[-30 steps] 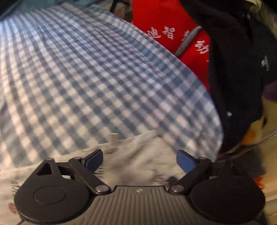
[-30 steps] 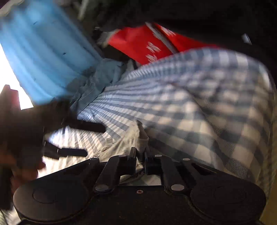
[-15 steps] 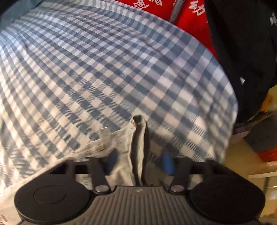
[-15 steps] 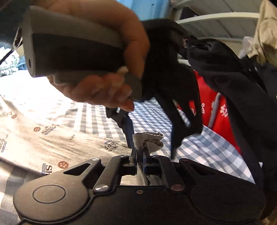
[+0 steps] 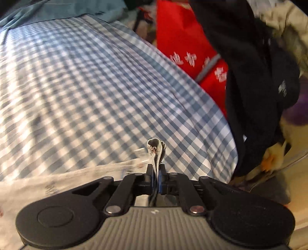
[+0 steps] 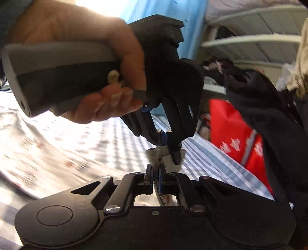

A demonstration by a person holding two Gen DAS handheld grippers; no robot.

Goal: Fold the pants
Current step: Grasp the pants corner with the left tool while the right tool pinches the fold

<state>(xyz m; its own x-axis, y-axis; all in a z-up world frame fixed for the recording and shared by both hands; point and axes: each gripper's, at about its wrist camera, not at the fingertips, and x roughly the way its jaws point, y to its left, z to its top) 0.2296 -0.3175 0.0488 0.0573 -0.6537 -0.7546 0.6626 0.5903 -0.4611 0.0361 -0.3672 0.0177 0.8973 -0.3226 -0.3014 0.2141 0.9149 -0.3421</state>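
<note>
The pants [image 5: 80, 174] are pale grey-white with small red and dark prints, and lie on the blue checked bed sheet [image 5: 92, 92]. My left gripper [image 5: 156, 168] is shut on a bunched edge of the pants, which sticks up between the jaws. My right gripper [image 6: 156, 169] is shut on a fold of the same pants [image 6: 48, 142]. In the right wrist view the left gripper [image 6: 167, 143], held in a hand, pinches the cloth just above my right fingertips.
A red bag with white characters [image 5: 184, 48] and black clothing [image 5: 256, 80] hang at the sheet's right edge. Teal cloth [image 5: 57, 11] lies at the far end. A blue panel [image 6: 154, 11] and slatted rails [image 6: 250, 38] stand behind.
My left gripper was open over the pants' edge, then closed on it and lifted it. My right gripper stayed shut on the cloth and swung round beside the left one.
</note>
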